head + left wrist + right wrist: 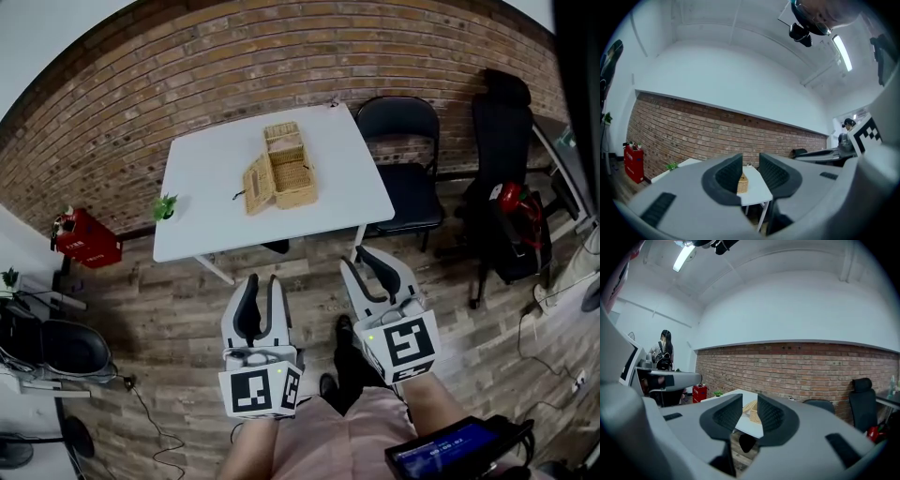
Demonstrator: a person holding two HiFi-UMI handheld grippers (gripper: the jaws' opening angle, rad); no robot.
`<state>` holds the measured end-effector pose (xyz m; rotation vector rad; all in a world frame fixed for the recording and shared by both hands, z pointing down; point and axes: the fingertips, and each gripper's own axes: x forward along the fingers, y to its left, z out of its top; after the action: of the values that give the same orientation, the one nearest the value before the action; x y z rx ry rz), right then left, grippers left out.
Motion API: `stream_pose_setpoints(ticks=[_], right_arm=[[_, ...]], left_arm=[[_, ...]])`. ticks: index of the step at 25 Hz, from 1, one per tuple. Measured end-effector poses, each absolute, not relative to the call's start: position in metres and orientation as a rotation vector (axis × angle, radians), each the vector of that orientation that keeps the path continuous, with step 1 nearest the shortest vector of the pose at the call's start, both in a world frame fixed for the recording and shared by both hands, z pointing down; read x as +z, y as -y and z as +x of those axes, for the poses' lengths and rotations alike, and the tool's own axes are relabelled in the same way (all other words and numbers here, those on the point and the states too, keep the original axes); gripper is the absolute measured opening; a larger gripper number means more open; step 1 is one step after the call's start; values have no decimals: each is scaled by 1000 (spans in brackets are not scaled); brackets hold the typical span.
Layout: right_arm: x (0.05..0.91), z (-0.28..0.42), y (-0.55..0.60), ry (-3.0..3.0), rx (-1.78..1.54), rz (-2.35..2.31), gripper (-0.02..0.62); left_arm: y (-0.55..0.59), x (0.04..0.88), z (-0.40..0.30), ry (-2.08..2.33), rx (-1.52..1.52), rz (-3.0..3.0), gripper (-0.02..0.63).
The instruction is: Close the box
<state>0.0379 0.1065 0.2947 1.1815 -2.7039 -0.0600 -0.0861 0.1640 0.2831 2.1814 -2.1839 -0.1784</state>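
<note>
White table [208, 183] holds open wicker box [284, 176]; brick wall [187, 75] behind; wood floor [178, 309].

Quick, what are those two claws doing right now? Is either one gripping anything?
Left claw: open, holding nothing.
Right claw: open, holding nothing.
</note>
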Motion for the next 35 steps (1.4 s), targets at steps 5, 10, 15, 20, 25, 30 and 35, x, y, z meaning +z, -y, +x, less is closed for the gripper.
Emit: stream_pose_setpoints(ticks=[5, 10, 15, 20, 25, 30, 35], right_arm=[[319, 35, -74, 2698, 2, 1165, 101], [343, 32, -19, 2692, 62, 1147, 101], [354, 28, 45, 2691, 117, 1130, 101], [352, 21, 103, 2714, 132, 1107, 101], [342, 9, 147, 2746, 112, 1077, 98], [331, -5, 174, 2769, 85, 1035, 95], [320, -18, 195, 2787, 38, 1014, 94]], left_arm=[[-130, 307, -85, 2150, -111, 2157, 118], [-79, 328, -88, 2110, -77, 2135, 118], [-17, 334, -90, 2104, -49, 2123, 118], [39, 331, -87, 2105, -34, 2131, 118], [78, 320, -97, 2142, -39, 2120, 118], [102, 306, -107, 2200, -78, 2112, 115], [113, 299, -124, 2248, -115, 2075, 111]])
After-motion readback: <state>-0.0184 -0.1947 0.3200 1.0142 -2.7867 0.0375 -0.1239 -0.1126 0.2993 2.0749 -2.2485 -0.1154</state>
